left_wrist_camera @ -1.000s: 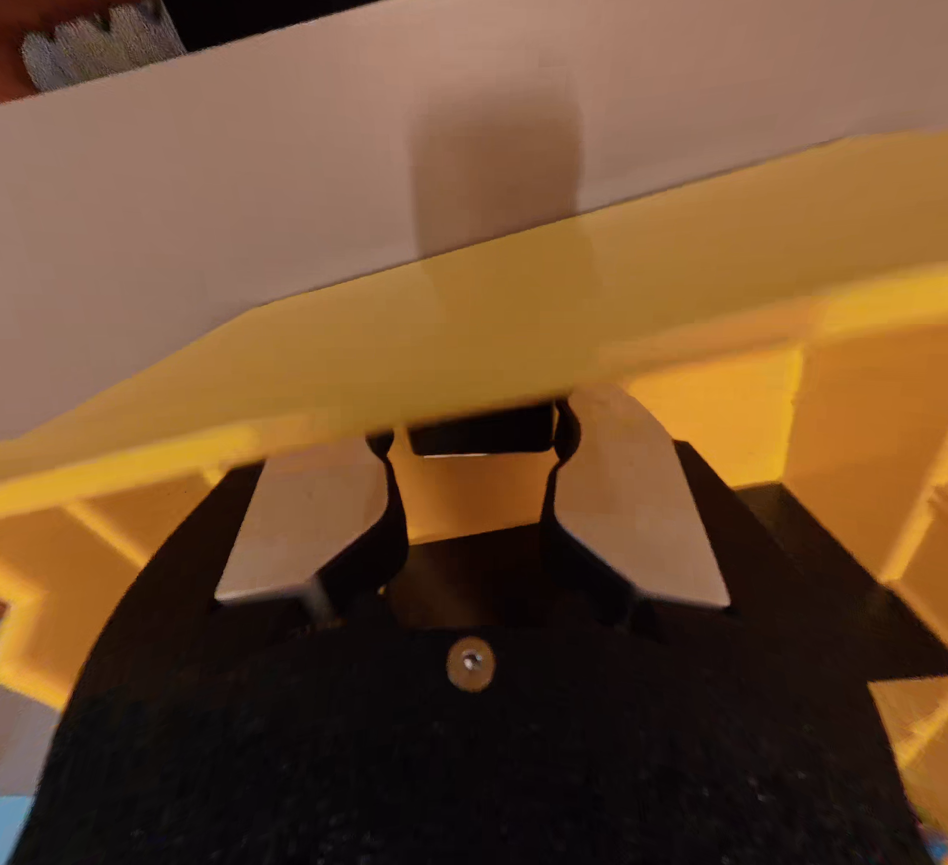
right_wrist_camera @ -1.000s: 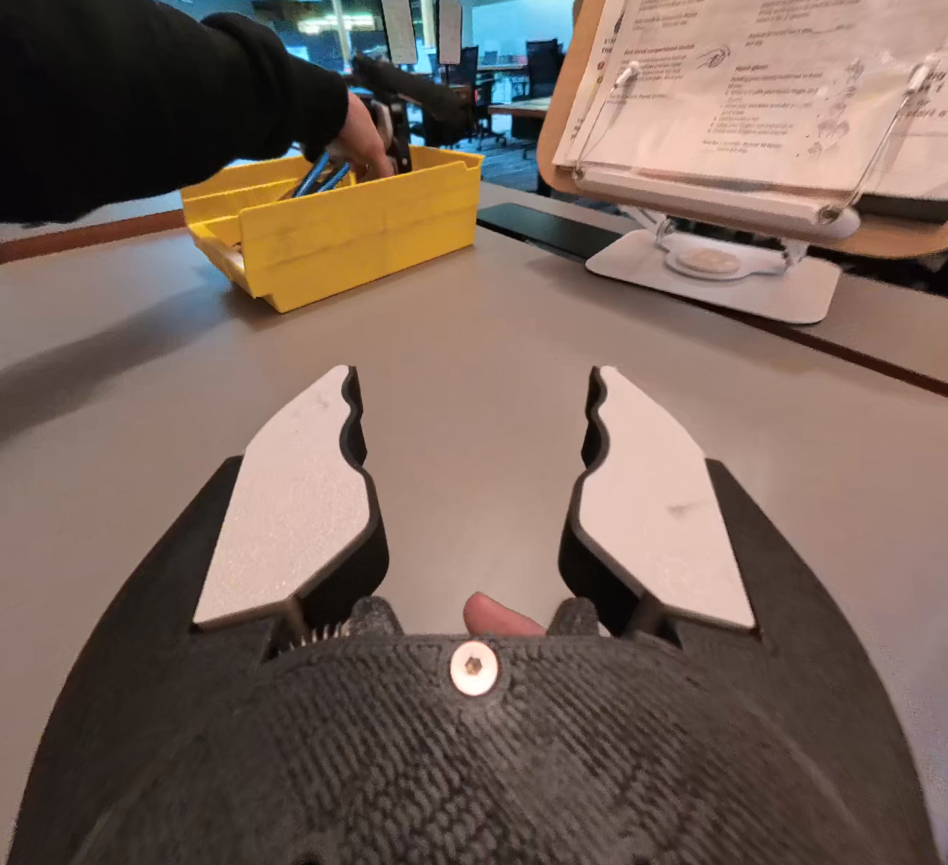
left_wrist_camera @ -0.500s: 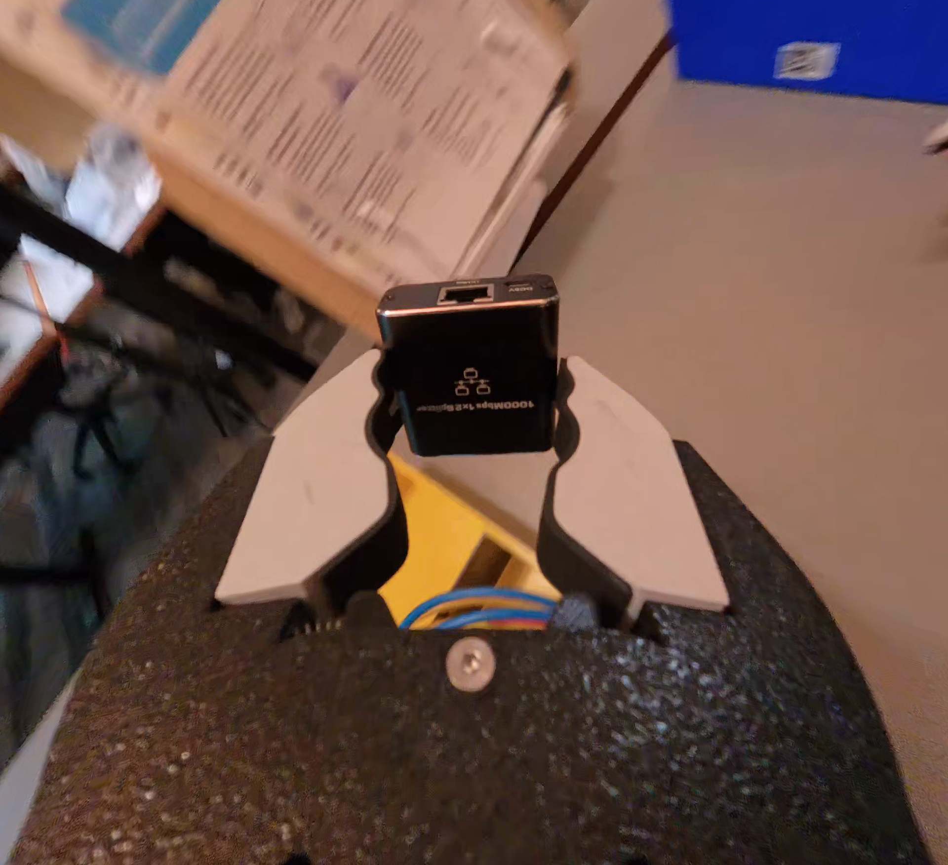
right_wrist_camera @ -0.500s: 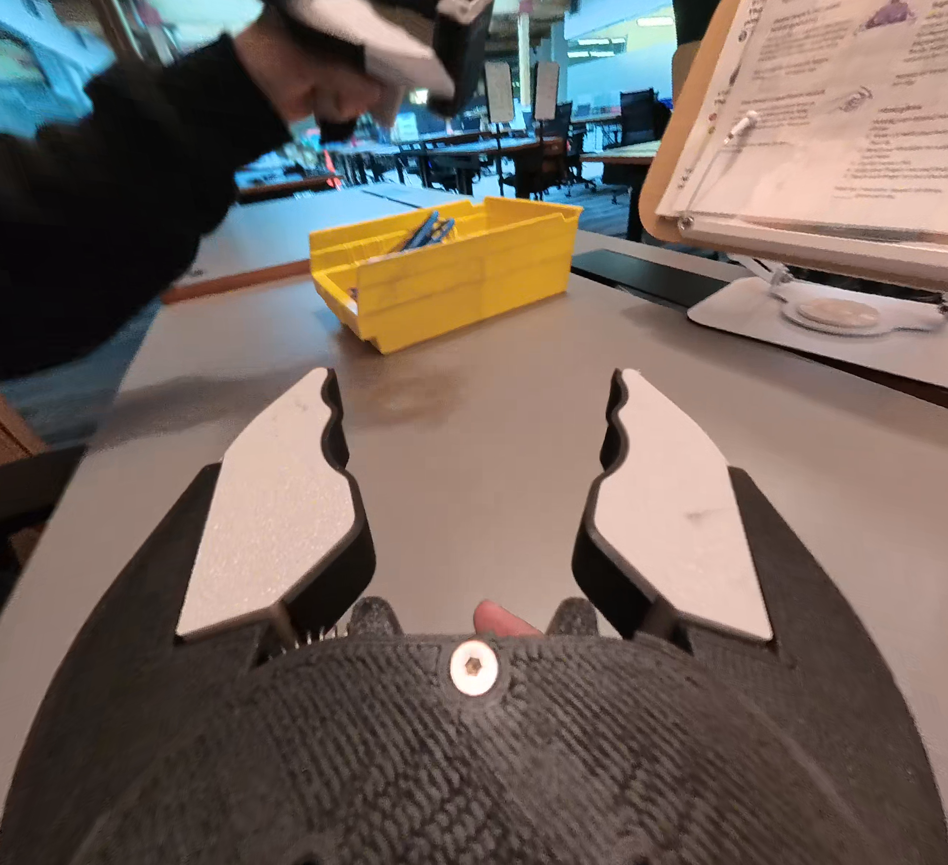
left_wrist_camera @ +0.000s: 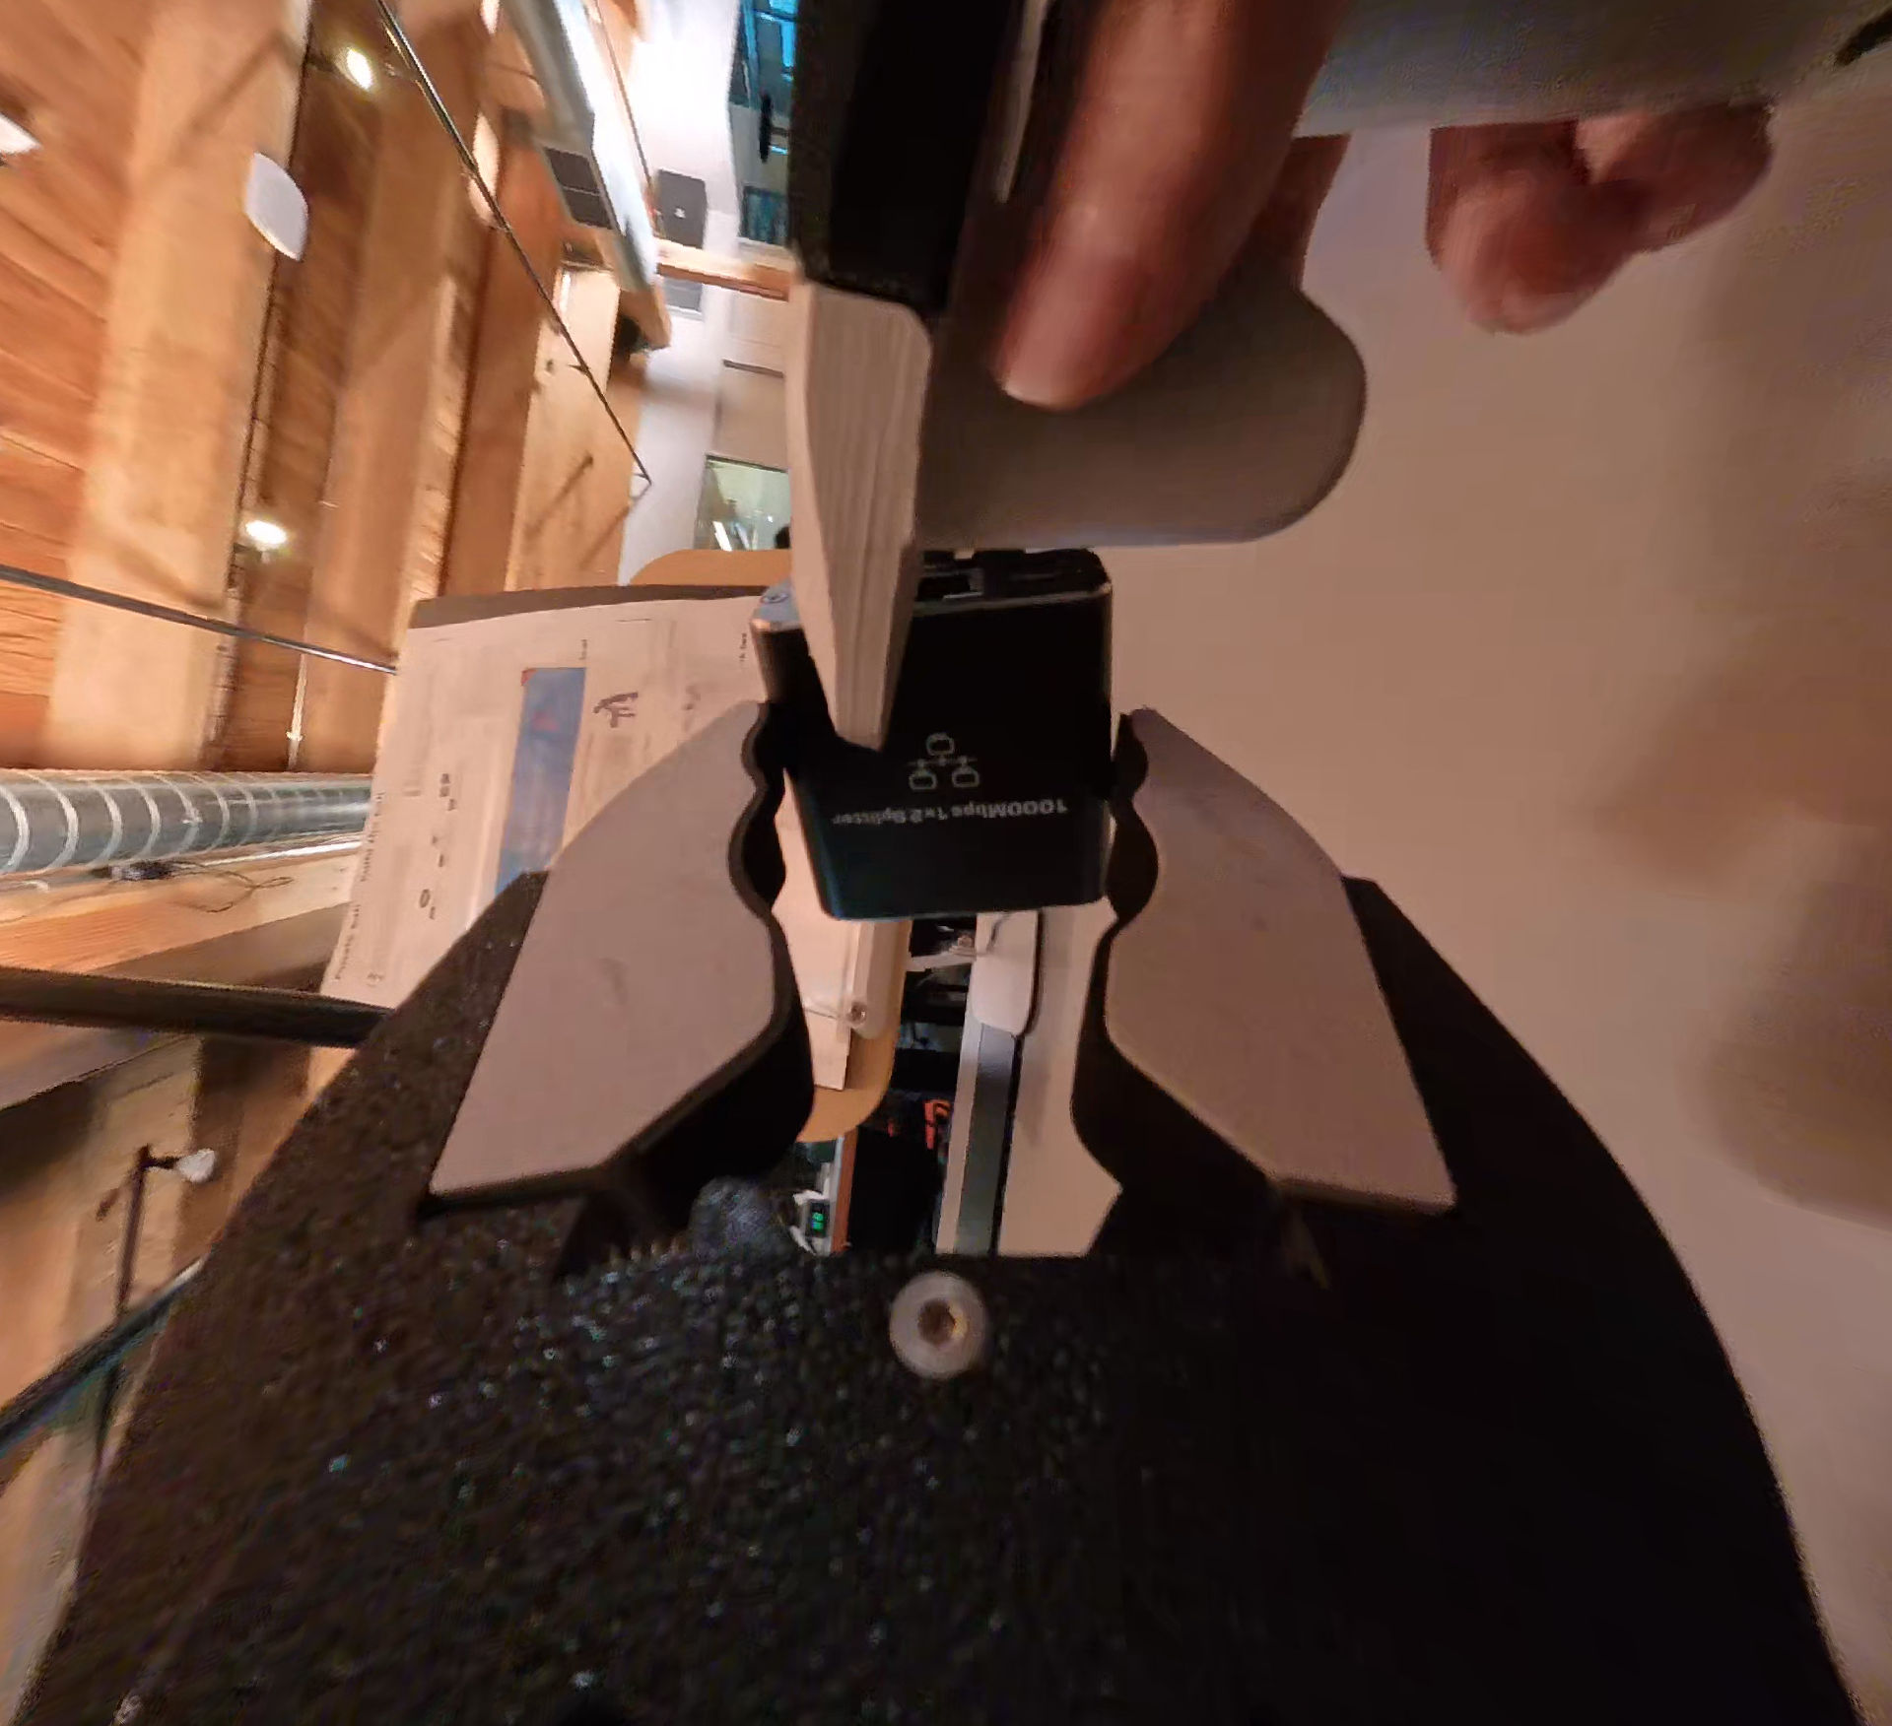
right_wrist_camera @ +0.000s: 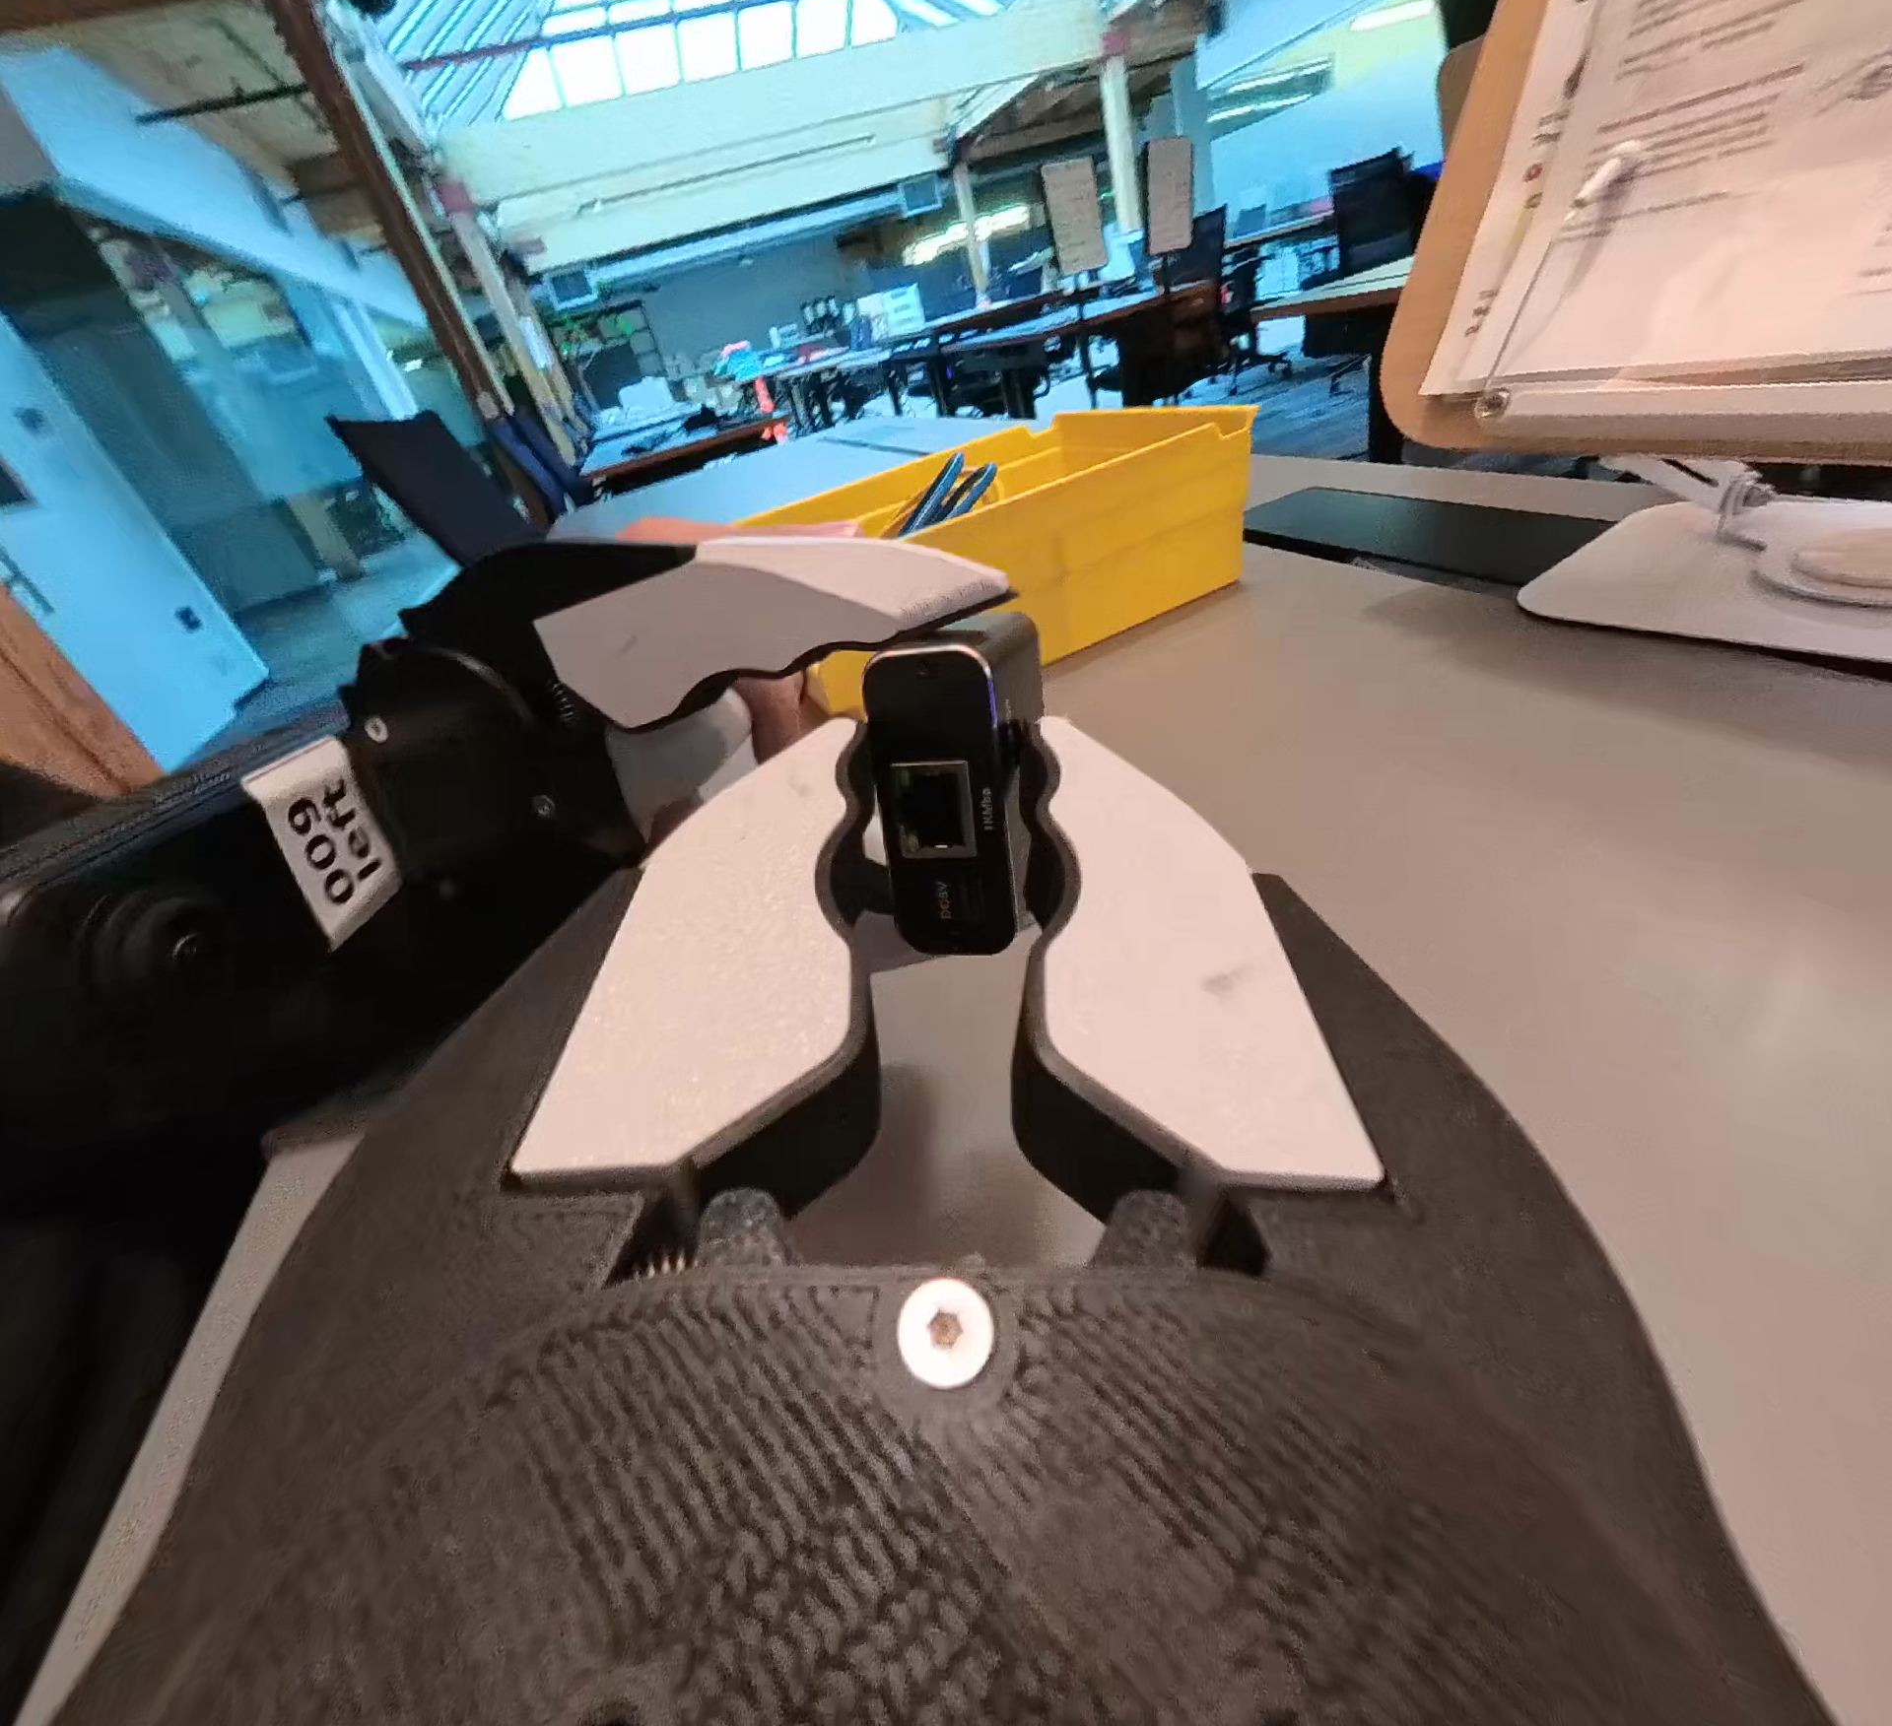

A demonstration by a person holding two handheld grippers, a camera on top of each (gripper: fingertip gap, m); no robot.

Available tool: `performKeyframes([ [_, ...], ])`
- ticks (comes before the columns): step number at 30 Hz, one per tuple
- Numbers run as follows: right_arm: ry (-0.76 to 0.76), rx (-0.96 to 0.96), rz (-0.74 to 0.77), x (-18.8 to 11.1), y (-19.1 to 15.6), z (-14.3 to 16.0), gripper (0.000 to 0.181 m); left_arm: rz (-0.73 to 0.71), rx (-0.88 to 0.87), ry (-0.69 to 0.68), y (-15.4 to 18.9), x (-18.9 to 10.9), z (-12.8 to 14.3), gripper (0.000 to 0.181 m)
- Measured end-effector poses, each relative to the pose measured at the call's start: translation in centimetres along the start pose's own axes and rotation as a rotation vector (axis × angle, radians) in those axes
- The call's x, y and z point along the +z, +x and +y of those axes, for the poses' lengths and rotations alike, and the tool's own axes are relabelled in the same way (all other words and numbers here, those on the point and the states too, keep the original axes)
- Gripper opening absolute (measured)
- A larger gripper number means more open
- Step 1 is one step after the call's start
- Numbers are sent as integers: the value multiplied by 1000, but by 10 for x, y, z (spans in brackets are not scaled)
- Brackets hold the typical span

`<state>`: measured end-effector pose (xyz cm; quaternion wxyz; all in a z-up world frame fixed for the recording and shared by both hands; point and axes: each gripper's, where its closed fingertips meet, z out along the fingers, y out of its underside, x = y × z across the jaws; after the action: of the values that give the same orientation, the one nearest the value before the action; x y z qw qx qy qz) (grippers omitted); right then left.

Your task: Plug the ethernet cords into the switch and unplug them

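Note:
The switch (left_wrist_camera: 973, 817) is a small black box with a port on its end face (right_wrist_camera: 937, 817), held in the air above the grey table (right_wrist_camera: 1433, 807). My left gripper (left_wrist_camera: 942, 745) is shut on its narrow sides. My right gripper (right_wrist_camera: 942, 756) is shut on its broad faces at the port end. In the left wrist view, one right finger (left_wrist_camera: 850, 531) lies across the switch's printed face. In the right wrist view the left gripper's upper finger (right_wrist_camera: 768, 602) reaches in from the left. Blue ethernet cords (right_wrist_camera: 947, 490) lie in the yellow bin (right_wrist_camera: 1126, 531).
A document stand (right_wrist_camera: 1689, 142) with papers stands at the right on a white base (right_wrist_camera: 1689, 571), beside a flat black pad (right_wrist_camera: 1413, 520). A person's hand (left_wrist_camera: 1177, 142) holds the right gripper. The yellow bin sits at the table's far side.
My left gripper lifted the switch out of the yellow bin and carried it over to the right gripper. My right gripper was open and empty and has closed on the switch.

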<state>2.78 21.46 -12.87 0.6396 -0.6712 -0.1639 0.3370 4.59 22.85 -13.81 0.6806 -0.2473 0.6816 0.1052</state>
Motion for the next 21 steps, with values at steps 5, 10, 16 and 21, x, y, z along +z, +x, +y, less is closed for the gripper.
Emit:
performKeyframes([
  [5,72,215,-153,-1,-7,-9,24,-68,-115,180,-3,-12,-7,59],
  [10,302,534,-372,-16,-6,-33,24,262,-1029,448,-22,-34,0,59],
  [16,315,438,-435,-21,-18,-40,24,820,-1696,690,-41,-61,-7,46],
  [21,319,431,-455,-23,-20,-39,24,825,-1448,499,-5,-53,-16,49],
])
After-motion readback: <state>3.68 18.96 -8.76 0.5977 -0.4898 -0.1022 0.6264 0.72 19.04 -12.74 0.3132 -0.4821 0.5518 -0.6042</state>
